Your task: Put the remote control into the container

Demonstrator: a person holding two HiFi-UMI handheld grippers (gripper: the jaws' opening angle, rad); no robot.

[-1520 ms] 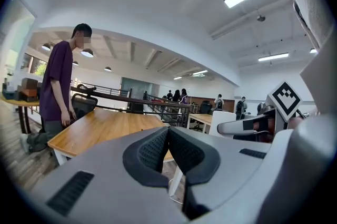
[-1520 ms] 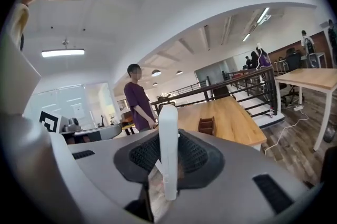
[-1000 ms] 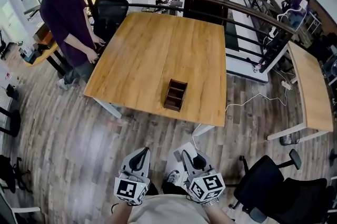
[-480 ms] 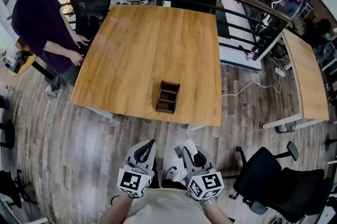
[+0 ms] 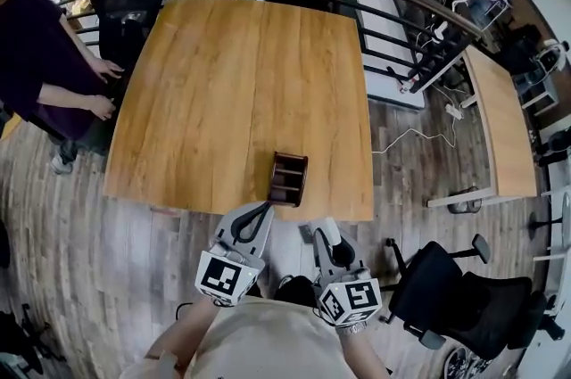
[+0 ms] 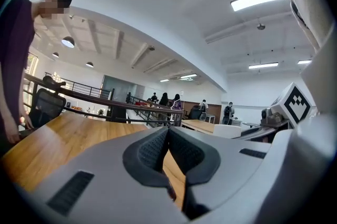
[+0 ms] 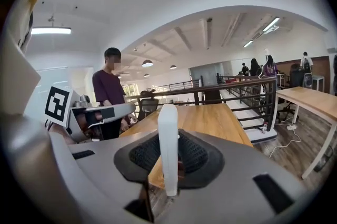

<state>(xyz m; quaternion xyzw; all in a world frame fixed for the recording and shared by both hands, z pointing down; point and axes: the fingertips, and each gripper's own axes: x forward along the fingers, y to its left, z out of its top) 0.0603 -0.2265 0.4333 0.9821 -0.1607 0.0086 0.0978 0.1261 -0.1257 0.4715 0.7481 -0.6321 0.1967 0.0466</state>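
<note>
Carry step judged in hand. Remote control (image 7: 168, 146) is pinched upright in right gripper (image 5: 332, 251). Left gripper (image 6: 168, 153) jaws are pressed together, nothing held. Container (image 5: 288, 178) is seen at near edge of table (image 5: 214, 92). Next, the remote is to be brought forward over a compartment and lowered.

bystander (image 5: 36, 56): cut by left edge | container (image 5: 288, 178) interior: too dark

The left gripper (image 5: 260, 211) is held just left of and further forward than the right gripper (image 5: 332, 240), both on bent arms. Its jaws are pressed together with nothing between them. The right gripper's jaws clamp a white remote control (image 7: 168, 138), which stands upright between them.
</note>
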